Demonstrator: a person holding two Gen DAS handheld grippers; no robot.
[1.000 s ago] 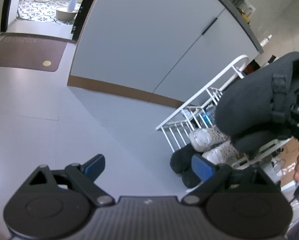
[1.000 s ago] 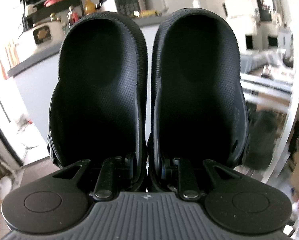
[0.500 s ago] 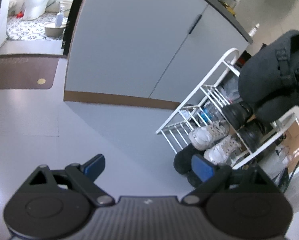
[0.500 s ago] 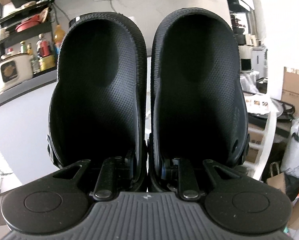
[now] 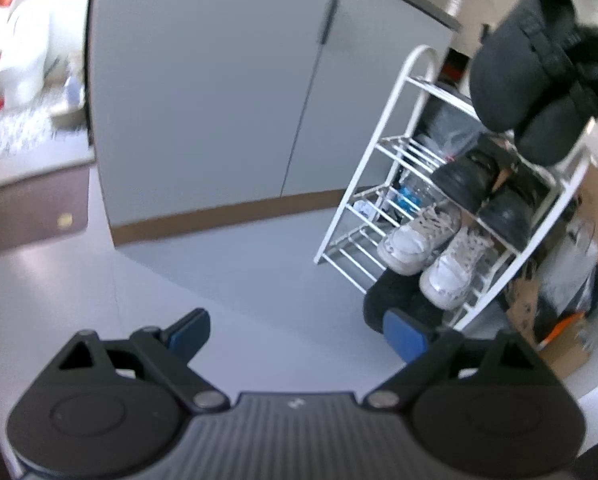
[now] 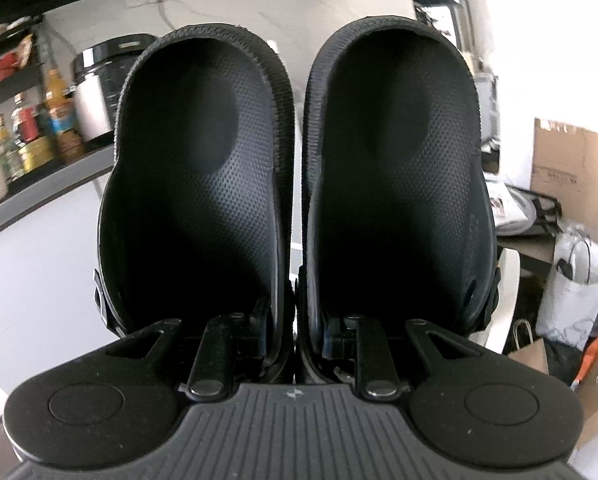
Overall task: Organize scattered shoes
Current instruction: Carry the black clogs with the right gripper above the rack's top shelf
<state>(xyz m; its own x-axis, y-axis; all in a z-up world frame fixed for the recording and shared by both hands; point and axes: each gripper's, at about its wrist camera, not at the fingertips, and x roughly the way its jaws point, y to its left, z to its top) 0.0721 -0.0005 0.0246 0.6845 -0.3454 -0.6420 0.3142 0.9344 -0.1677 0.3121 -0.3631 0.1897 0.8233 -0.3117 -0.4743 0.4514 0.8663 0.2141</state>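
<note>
fingers (image 6: 259, 320) pinch two black clogs (image 6: 195, 184) (textured insoles).

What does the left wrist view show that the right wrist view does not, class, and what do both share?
Only the left wrist view shows the white shoe rack with white sneakers and dark shoes on its shelves, the grey floor and the open, empty left gripper. Only the right wrist view shows the clogs' textured insides, the right gripper shut on their inner walls, and bottles on a counter. Both show the black clogs, raised near the rack's top in the left wrist view.
</note>
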